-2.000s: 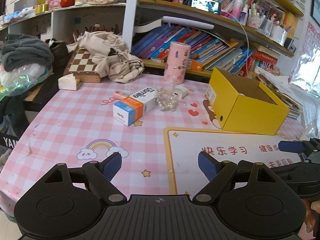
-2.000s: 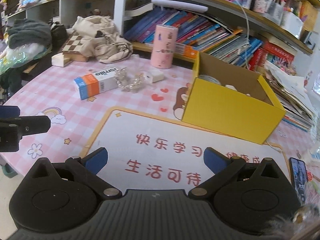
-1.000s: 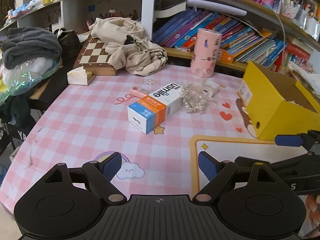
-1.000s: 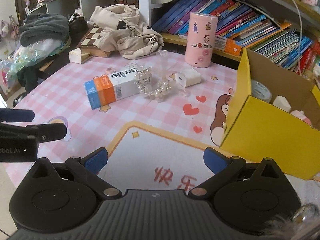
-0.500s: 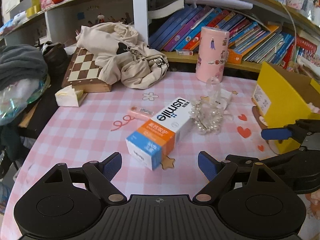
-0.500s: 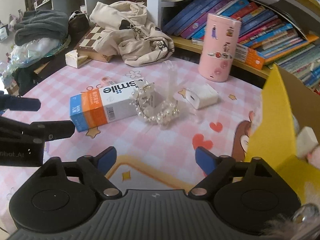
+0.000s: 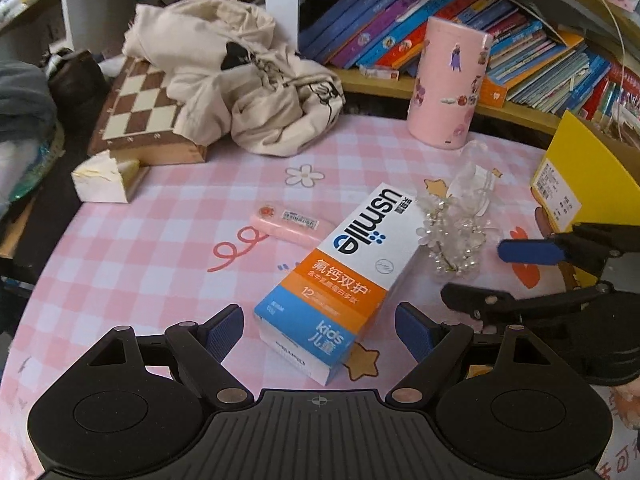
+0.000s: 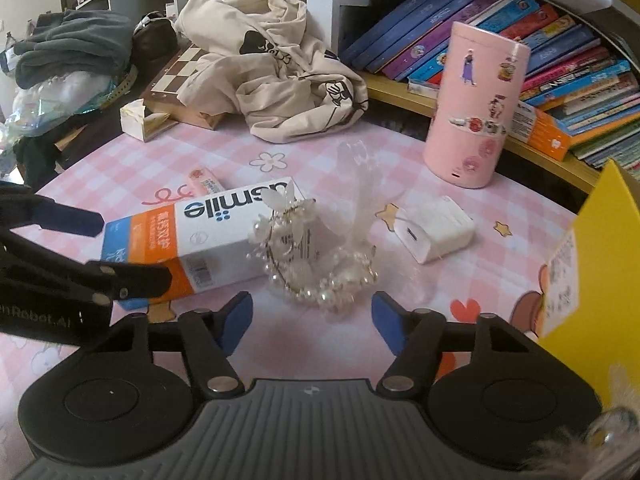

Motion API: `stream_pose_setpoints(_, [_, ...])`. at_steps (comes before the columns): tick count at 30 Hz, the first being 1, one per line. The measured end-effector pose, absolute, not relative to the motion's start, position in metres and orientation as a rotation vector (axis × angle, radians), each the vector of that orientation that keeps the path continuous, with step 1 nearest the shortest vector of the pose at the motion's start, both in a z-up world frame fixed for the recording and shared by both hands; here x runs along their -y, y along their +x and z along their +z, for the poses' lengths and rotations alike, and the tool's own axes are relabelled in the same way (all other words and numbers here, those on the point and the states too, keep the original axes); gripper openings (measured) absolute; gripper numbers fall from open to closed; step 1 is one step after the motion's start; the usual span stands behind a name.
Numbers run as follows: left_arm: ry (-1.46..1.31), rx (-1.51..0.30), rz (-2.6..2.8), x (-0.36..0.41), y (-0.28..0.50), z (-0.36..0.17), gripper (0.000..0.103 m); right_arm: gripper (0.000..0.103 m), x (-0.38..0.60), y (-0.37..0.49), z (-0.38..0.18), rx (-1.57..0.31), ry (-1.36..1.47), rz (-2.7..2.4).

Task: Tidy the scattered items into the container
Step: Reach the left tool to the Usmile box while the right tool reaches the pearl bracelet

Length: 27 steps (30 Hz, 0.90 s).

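Here the left gripper [image 7: 319,328], jaws wide, frames the stiff, light toothpaste box [image 7: 338,278]; its narrow sides suit gripping. The right gripper [image 8: 311,317], jaws just narrowing and empty, faces the fragile pearl headpiece [image 8: 316,258].

Pink checked tablecloth [image 7: 132,264] with flower, star and heart prints. At back: wooden chessboard [image 7: 136,116], partly under crumpled beige garment [image 7: 240,80]. Open tissue pack [image 7: 106,178] just in front of chessboard. Upright pink cylinder [image 8: 476,116] with stickers at shelf edge. Leaning books [image 8: 436,28] on lower shelf behind. Grey folded clothing [image 8: 72,46] far left.
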<state>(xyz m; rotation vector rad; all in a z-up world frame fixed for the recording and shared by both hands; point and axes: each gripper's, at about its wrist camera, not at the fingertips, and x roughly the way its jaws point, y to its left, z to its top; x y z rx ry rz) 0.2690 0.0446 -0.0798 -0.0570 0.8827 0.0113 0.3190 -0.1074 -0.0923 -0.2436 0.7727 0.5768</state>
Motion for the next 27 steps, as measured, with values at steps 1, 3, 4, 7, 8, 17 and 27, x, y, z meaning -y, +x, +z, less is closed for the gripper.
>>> stream_pose_setpoints(1, [-0.058, -0.89, 0.006, -0.045, 0.272, -0.082, 0.083, 0.058, 0.106, 0.323, -0.094, -0.777, -0.242, 0.58])
stream_pose_setpoints(3, [-0.061, -0.904, -0.005, -0.047, 0.276, -0.087, 0.083, 0.053, 0.103, 0.329, -0.098, -0.792, -0.237, 0.59])
stream_pose_setpoints(4, [-0.062, -0.907, -0.011, -0.047, 0.278, -0.089, 0.081, 0.05, 0.102, 0.332, -0.1, -0.801, -0.233, 0.592])
stream_pose_setpoints(7, [-0.054, -0.91, -0.015, -0.046, 0.281, -0.093, 0.075, 0.048, 0.104, 0.335, -0.103, -0.807, -0.222, 0.593])
stream_pose_setpoints(8, [-0.051, -0.908, -0.016, -0.045, 0.281, -0.093, 0.075, 0.047, 0.105, 0.334, -0.104, -0.809, -0.221, 0.593])
stream_pose_setpoints(17, [-0.07, -0.908, -0.035, -0.044, 0.261, -0.089, 0.059, 0.046, 0.123, 0.315, -0.099, -0.82, -0.206, 0.596])
stream_pose_setpoints(27, [-0.092, -0.968, -0.032, -0.048, 0.207, -0.085, 0.06, 0.029, 0.143, 0.275, -0.092, -0.874, -0.196, 0.621])
